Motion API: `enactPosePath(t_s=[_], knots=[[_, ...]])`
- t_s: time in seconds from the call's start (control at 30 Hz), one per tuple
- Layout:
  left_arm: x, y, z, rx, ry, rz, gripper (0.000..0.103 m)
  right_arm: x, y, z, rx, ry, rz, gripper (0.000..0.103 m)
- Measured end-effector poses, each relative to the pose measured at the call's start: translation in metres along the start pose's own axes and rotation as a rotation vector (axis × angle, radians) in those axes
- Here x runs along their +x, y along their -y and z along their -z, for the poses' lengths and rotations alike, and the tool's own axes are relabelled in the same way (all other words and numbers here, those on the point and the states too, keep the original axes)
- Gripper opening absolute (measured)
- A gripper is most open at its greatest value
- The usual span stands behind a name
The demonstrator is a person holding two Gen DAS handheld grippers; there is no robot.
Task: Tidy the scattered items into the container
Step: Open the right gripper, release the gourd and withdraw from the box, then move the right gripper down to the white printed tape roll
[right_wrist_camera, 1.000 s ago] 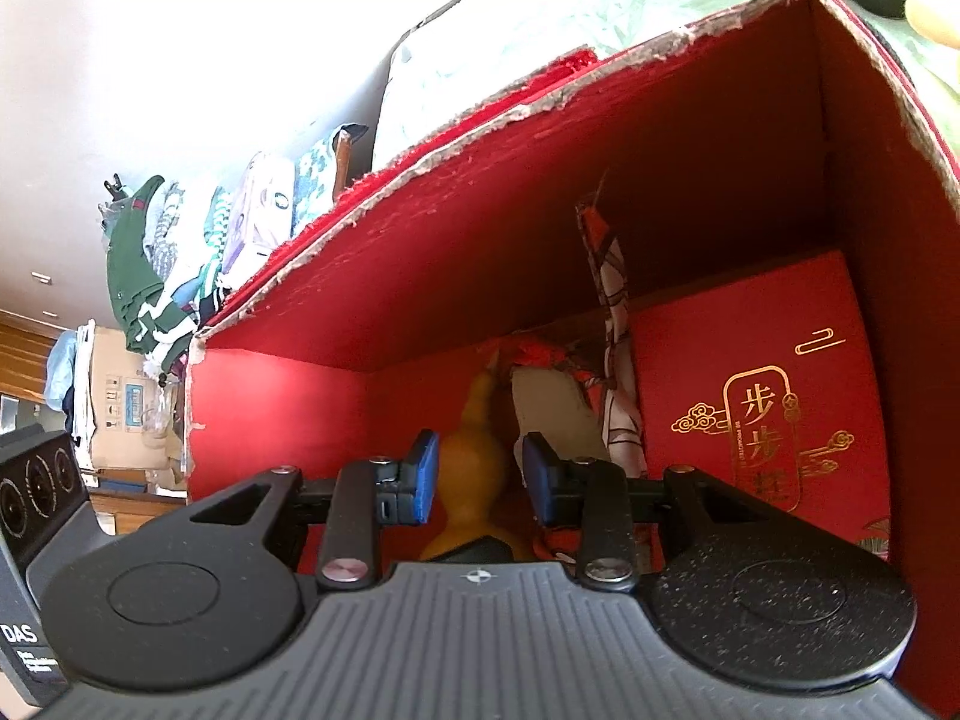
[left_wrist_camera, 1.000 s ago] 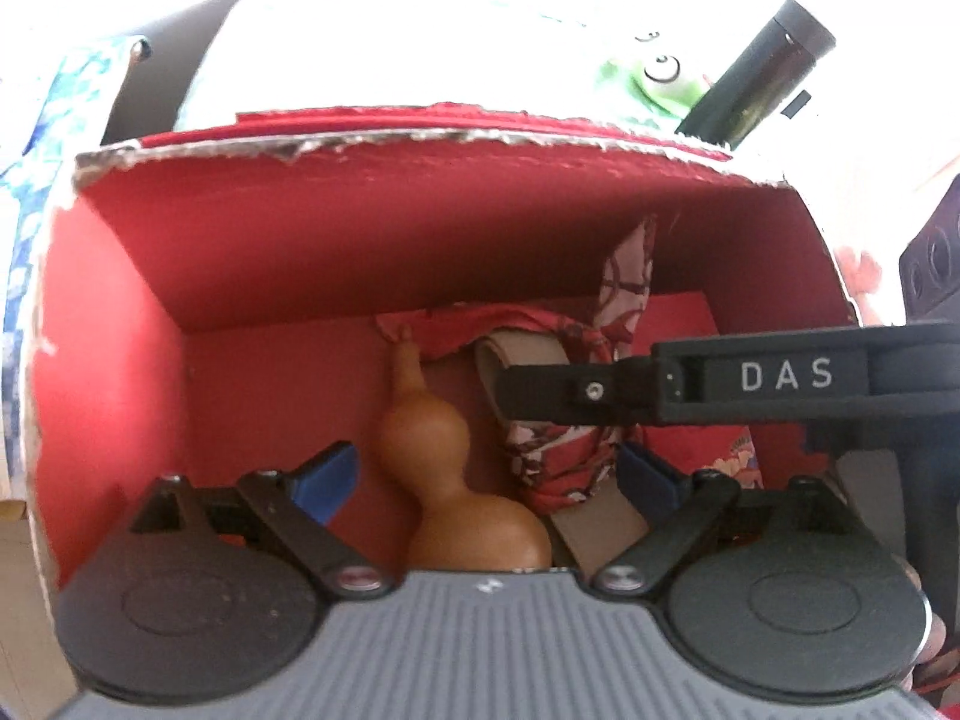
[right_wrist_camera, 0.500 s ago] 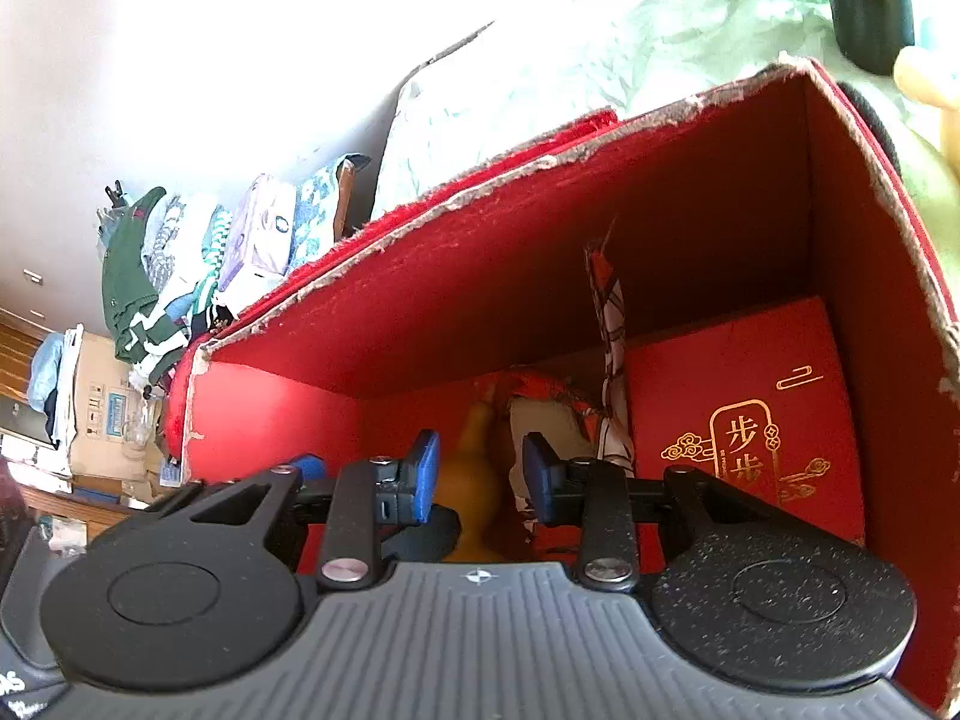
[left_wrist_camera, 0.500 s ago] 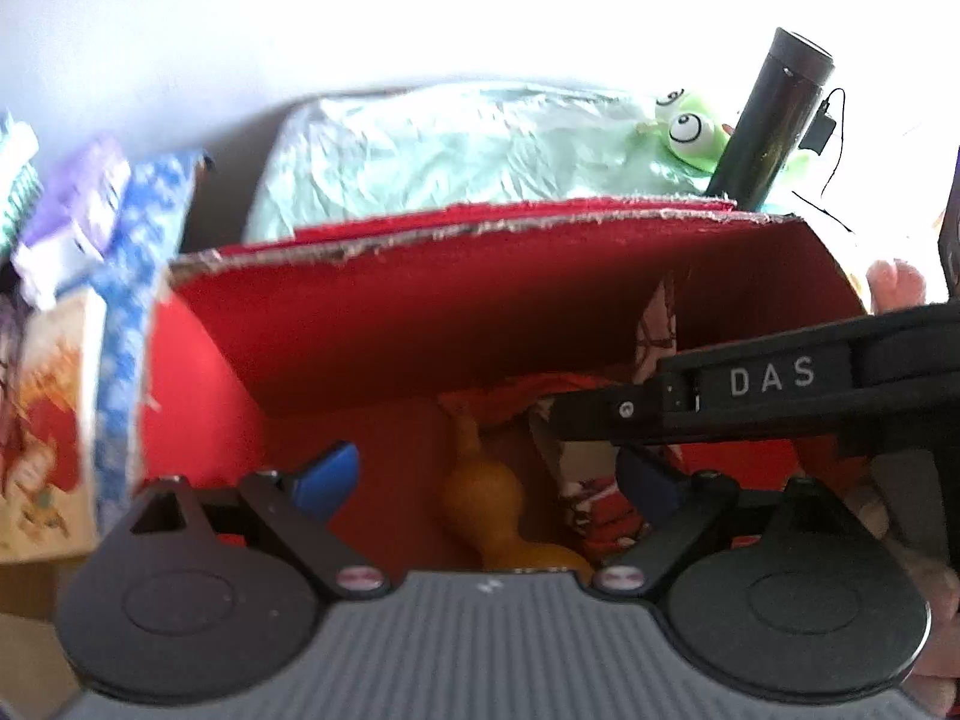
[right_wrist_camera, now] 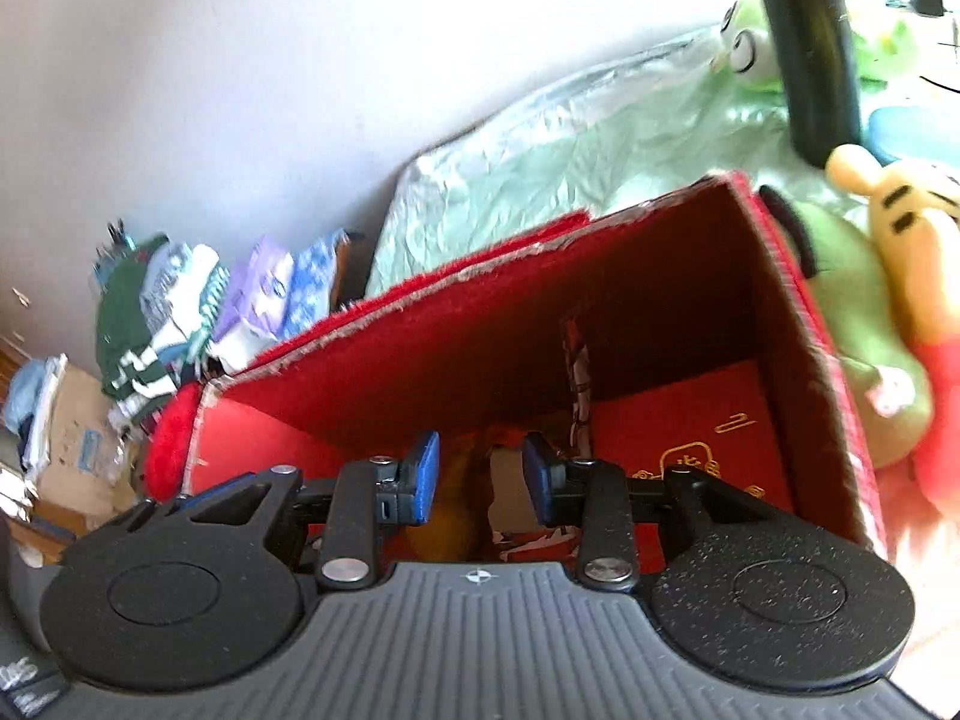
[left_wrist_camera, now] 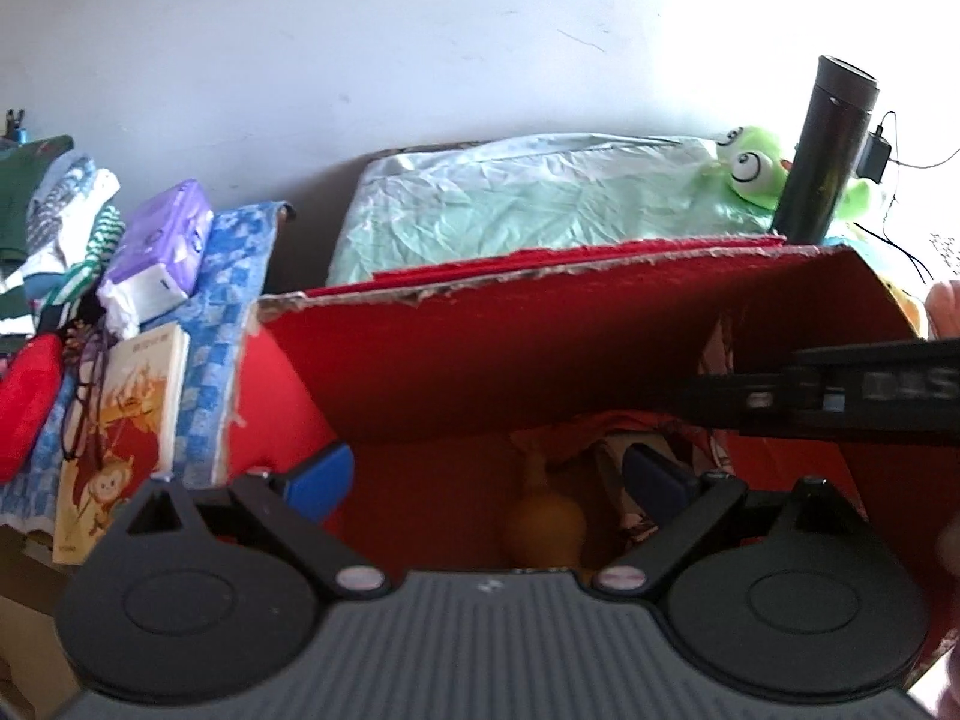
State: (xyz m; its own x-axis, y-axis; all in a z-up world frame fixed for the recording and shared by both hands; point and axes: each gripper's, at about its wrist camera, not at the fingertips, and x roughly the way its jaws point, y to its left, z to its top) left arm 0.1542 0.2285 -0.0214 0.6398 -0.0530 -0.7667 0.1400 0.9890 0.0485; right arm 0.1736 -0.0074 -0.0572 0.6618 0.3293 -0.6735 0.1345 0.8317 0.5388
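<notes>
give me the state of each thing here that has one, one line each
red box: open on top, rim torn
gourd: inside the box, neck up
patterned cloth: inside the box, bunched
left gripper: fingers wide apart, empty
right gripper: fingers partly open, empty
dark bottle: upright behind the box
frog plush: outside the box

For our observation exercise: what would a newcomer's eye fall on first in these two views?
The big red box fills the middle, open at the top, with a yellow gourd and patterned cloth on its floor. Behind it a green frog plush lies on pale green bedding beside a tall dark bottle.
</notes>
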Motion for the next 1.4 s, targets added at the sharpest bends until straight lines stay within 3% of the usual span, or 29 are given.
enactPosePath(t_s=[0.3, 0.4, 0.5, 0.63, 0.83, 0.9, 0.93, 1.0, 1.13, 1.27, 1.4], knots=[[-0.006, -0.001, 0.003, -0.057, 0.039, -0.086, 0.096, -0.036, -0.023, 0.021, -0.141, 0.18, 0.049, 0.035], [-0.011, 0.004, 0.006, -0.063, 0.05, -0.136, 0.096, -0.04, -0.028, 0.027, -0.185, 0.192, 0.041, 0.035], [-0.016, 0.006, 0.012, -0.11, 0.034, -0.11, 0.097, -0.043, -0.032, 0.033, -0.222, 0.2, 0.049, 0.035], [-0.029, 0.012, 0.017, -0.122, 0.058, -0.14, 0.101, -0.05, -0.035, 0.04, -0.26, 0.214, 0.061, 0.035], [-0.058, 0.013, 0.019, -0.15, 0.125, -0.191, 0.101, -0.072, -0.028, 0.045, -0.238, 0.307, 0.057, 0.049], [-0.069, 0.015, 0.02, -0.161, 0.148, -0.212, 0.101, -0.081, -0.029, 0.05, -0.253, 0.36, 0.055, 0.06], [-0.074, 0.015, 0.021, -0.169, 0.161, -0.211, 0.101, -0.085, -0.029, 0.052, -0.256, 0.386, 0.05, 0.066], [-0.084, 0.014, 0.023, -0.186, 0.172, -0.18, 0.101, -0.091, -0.03, 0.057, -0.262, 0.42, 0.041, 0.068], [-0.096, 0.012, 0.03, -0.207, 0.147, -0.122, 0.101, -0.096, -0.03, 0.061, -0.299, 0.396, 0.006, 0.067], [-0.102, 0.019, 0.045, -0.201, 0.12, -0.136, 0.101, -0.097, -0.027, 0.066, -0.328, 0.333, -0.027, 0.064], [-0.111, 0.019, 0.068, -0.23, 0.088, -0.103, 0.101, -0.1, -0.026, 0.077, -0.367, 0.269, -0.059, 0.064]])
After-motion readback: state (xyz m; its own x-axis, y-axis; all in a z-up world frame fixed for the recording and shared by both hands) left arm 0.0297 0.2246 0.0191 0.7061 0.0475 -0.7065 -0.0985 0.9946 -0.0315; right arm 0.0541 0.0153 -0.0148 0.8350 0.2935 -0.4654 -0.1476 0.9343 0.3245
